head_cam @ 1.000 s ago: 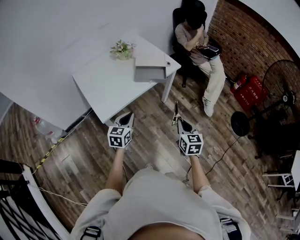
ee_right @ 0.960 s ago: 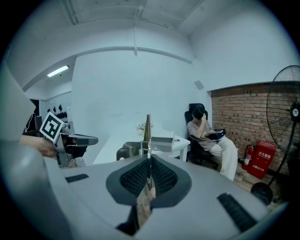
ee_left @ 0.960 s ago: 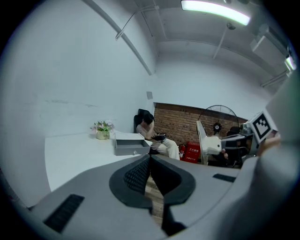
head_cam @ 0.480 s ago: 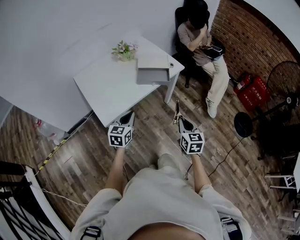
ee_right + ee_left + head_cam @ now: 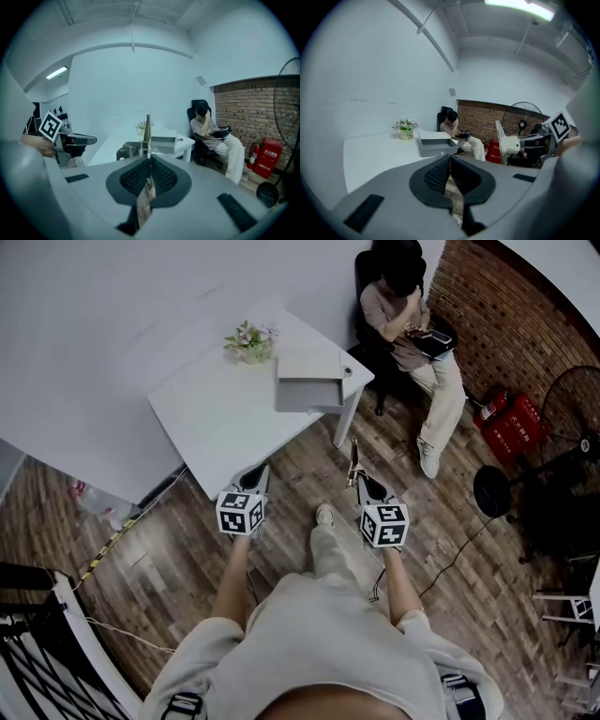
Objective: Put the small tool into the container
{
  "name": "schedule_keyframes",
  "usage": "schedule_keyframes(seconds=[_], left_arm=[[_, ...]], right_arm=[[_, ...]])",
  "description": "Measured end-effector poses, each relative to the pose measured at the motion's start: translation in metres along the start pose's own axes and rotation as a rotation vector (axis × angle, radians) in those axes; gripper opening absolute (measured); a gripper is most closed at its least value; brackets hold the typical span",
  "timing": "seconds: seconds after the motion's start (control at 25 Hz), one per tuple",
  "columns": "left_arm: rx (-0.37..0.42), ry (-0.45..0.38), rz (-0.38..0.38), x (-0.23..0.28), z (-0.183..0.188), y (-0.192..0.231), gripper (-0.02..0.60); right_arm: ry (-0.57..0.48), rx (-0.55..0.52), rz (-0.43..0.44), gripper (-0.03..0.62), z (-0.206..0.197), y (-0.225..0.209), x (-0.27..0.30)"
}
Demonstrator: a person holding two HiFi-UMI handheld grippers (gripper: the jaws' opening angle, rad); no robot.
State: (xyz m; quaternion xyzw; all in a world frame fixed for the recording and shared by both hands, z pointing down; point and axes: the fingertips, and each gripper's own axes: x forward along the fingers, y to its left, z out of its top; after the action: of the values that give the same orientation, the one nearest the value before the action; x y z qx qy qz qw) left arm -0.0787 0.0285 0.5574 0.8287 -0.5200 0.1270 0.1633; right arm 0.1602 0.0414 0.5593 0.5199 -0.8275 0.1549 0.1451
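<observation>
The small tool (image 5: 353,463), a thin metal piece with a pointed end, stands up out of my right gripper (image 5: 361,480), which is shut on it. In the right gripper view the small tool (image 5: 147,127) rises from the closed pads. The container (image 5: 305,395) is a grey open box near the far right corner of the white table (image 5: 220,423); it also shows as the container (image 5: 437,147) ahead in the left gripper view. My left gripper (image 5: 257,472) hangs over the table's near edge, jaws together and holding nothing. Both grippers are well short of the box.
A small flower pot (image 5: 247,339) sits at the table's far edge. A person sits on a black chair (image 5: 412,324) beyond the table, by a brick wall. A red crate (image 5: 513,425) and a standing fan (image 5: 574,432) are on the right. Cables lie on the wooden floor.
The table and box have drifted slightly right and nearer in the head view as I walk forward. One of my feet has come into view between the grippers. Both grips are unchanged.
</observation>
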Motion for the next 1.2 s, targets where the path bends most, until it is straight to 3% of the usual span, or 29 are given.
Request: schedule_keyframes(seconds=[0.48,1.2], left_arm=[[-0.018,0.03,0.035,0.059,0.015,0.037,0.011],[-0.083,0.087,0.129,0.192,0.066,0.106,0.011]], right_arm=[[0.026,0.01,0.034,0.0,0.019,-0.03,0.074],[0.078,0.003,0.146,0.0,0.085,-0.096,0.231]])
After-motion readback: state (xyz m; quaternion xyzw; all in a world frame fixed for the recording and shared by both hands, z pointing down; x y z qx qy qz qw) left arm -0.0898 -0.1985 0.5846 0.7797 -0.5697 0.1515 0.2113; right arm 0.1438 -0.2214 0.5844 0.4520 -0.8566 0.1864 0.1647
